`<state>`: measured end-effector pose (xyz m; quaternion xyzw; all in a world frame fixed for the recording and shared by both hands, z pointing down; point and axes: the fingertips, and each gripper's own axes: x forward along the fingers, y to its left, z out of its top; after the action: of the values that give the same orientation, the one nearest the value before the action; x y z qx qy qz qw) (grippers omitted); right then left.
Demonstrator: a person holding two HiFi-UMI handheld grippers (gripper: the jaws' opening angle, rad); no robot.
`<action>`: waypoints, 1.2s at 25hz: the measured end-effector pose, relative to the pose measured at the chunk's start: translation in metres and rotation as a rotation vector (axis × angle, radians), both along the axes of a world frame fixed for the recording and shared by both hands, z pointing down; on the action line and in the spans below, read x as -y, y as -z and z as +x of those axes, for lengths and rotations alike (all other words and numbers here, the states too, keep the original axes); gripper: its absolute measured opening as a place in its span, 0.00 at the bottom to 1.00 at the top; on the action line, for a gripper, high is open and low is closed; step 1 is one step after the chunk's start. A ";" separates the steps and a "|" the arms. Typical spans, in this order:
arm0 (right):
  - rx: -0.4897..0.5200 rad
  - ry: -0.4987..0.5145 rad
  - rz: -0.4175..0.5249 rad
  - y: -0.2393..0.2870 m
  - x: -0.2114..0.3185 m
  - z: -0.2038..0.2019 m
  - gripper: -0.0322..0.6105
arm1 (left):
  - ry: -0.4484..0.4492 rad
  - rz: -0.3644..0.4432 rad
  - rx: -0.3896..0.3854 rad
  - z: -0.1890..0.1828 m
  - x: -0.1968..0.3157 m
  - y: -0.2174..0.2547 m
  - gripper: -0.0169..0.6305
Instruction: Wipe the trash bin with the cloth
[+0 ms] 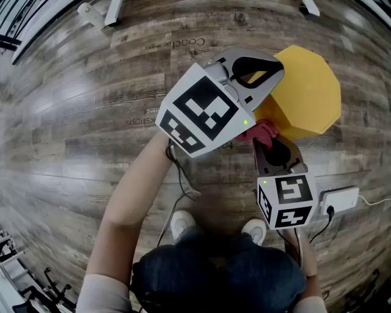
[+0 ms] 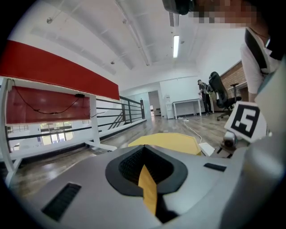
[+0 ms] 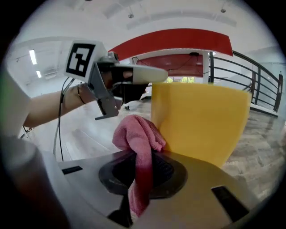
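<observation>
A yellow trash bin (image 1: 308, 92) with a flat top stands on the wooden floor. My left gripper (image 1: 269, 72) reaches over the bin's left upper edge. It is shut, and a thin yellow strip of the bin (image 2: 147, 188) shows pinched between its jaws. The bin's top (image 2: 170, 141) lies just beyond. My right gripper (image 1: 269, 137) is shut on a pink cloth (image 3: 136, 132). The bunched cloth (image 1: 259, 130) touches the bin's side wall (image 3: 201, 125) low on its near left. In the right gripper view the left gripper (image 3: 147, 75) sits at the bin's top left corner.
A white power adapter (image 1: 339, 198) with its cable lies on the floor (image 1: 91, 122) to the right of my feet (image 1: 180, 223). White frame legs (image 1: 101, 12) stand at the far left. A railing (image 2: 120, 112) and an office chair (image 2: 221, 91) stand farther off.
</observation>
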<state>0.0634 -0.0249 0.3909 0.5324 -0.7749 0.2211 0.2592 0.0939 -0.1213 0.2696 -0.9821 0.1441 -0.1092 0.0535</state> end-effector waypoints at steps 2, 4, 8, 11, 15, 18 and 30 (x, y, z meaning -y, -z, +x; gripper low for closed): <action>-0.010 0.002 -0.048 -0.024 -0.001 -0.001 0.13 | 0.008 -0.014 -0.029 -0.001 -0.001 -0.001 0.03; -0.022 0.004 -0.090 -0.046 -0.001 -0.002 0.13 | 0.007 -0.029 -0.041 -0.001 -0.002 -0.002 0.03; -0.072 0.005 -0.163 -0.083 -0.006 0.000 0.13 | 0.002 -0.041 -0.042 0.000 -0.004 -0.002 0.03; -0.088 -0.006 -0.211 -0.105 -0.010 0.003 0.13 | 0.001 -0.075 -0.066 0.000 -0.004 -0.003 0.03; -0.119 -0.015 -0.252 -0.124 -0.016 0.009 0.13 | -0.005 -0.111 -0.089 -0.001 -0.004 -0.004 0.03; -0.096 -0.004 -0.235 -0.111 -0.020 0.007 0.13 | -0.001 -0.114 -0.105 -0.001 -0.004 -0.004 0.03; -0.044 0.076 0.185 0.071 0.003 -0.011 0.13 | -0.025 -0.133 -0.152 -0.003 -0.005 -0.002 0.03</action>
<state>0.0528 -0.0281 0.3202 0.5289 -0.8058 0.1270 0.2342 0.0914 -0.1167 0.2720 -0.9906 0.1278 -0.0431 -0.0216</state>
